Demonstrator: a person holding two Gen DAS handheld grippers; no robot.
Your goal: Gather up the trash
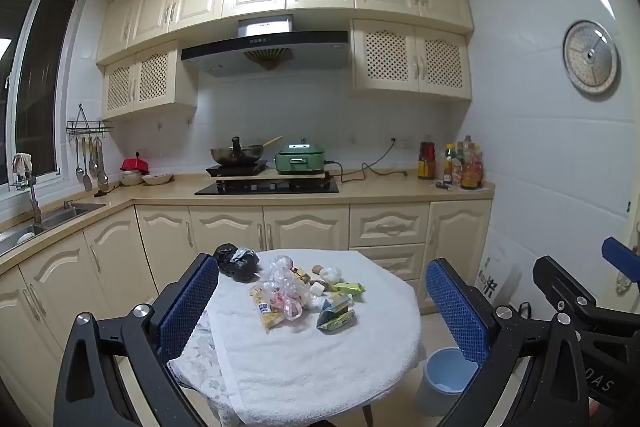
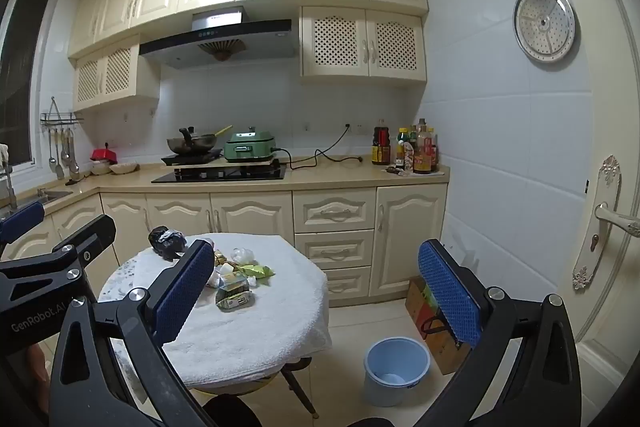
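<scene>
A small round table (image 1: 304,379) stands in a cream-coloured kitchen, draped with a thick white terry towel (image 1: 320,347) over a patterned lace-like cloth. Trash lies in a loose cluster on the far half of the tabletop. At the far left edge sits a knotted, glossy black plastic bag (image 1: 236,261). Just beside it, toward the centre, lies a crinkled clear plastic bag (image 1: 282,291) holding yellow and pink wrappers. To its right are flattened green and yellow snack wrappers (image 1: 336,311), and behind them small pale crumpled scraps (image 1: 330,273).

On the tiled floor beside the table's right edge stands a round, pale blue plastic bin (image 2: 396,371); something pale lies at its bottom, too unclear to name.

The left gripper (image 1: 322,301) hovers above the table's near edge, its black arms ending in blue, dimpled rubber pads spread wide, holding nothing. The right gripper (image 2: 316,293) is likewise spread wide and empty, over the table's right edge, with the bin seen between its pads.
</scene>
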